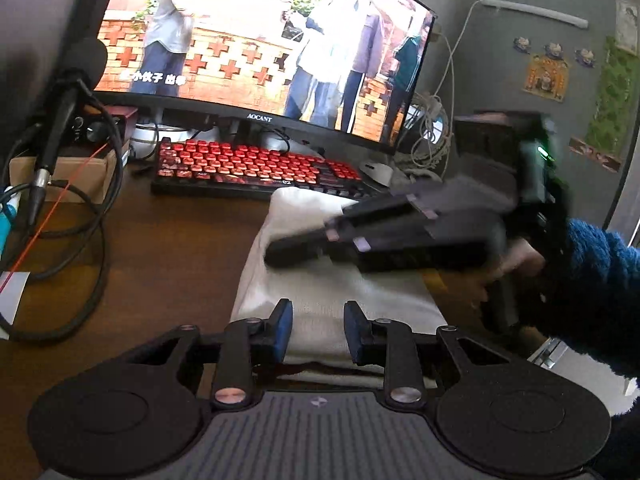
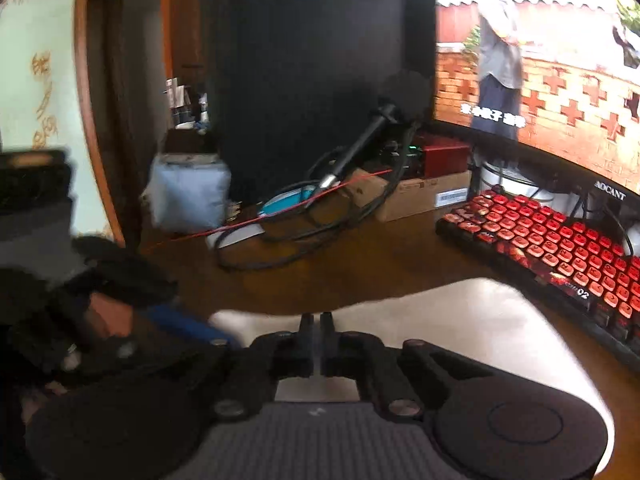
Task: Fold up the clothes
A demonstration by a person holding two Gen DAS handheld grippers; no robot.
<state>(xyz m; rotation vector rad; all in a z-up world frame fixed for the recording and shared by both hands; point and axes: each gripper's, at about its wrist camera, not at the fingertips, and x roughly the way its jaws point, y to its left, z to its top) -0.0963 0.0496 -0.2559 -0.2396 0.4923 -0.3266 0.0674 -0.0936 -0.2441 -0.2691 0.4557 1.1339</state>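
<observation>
A folded white garment (image 1: 320, 280) lies on the brown desk (image 1: 168, 264) in front of the keyboard. In the left wrist view my left gripper (image 1: 318, 330) stands open over the garment's near edge, its blue pads (image 1: 283, 326) apart with only cloth showing between them. My right gripper (image 1: 280, 250), blurred and held by a hand in a blue fuzzy sleeve (image 1: 596, 280), reaches in from the right above the middle of the cloth. In the right wrist view that gripper (image 2: 317, 326) is shut over the white garment (image 2: 460, 320), and nothing shows pinched between its fingers. The left gripper's blue pad (image 2: 188, 326) shows blurred at the left.
A red-keyed keyboard (image 1: 256, 164) sits just behind the garment, below a lit monitor (image 1: 260, 36). A microphone (image 1: 60, 120) with looped black cables (image 1: 96, 240), a cardboard box (image 1: 60, 172) and a red audio box (image 2: 444, 152) crowd the left. A mouse (image 1: 376, 170) and a grey cabinet (image 1: 560, 80) stand at the right.
</observation>
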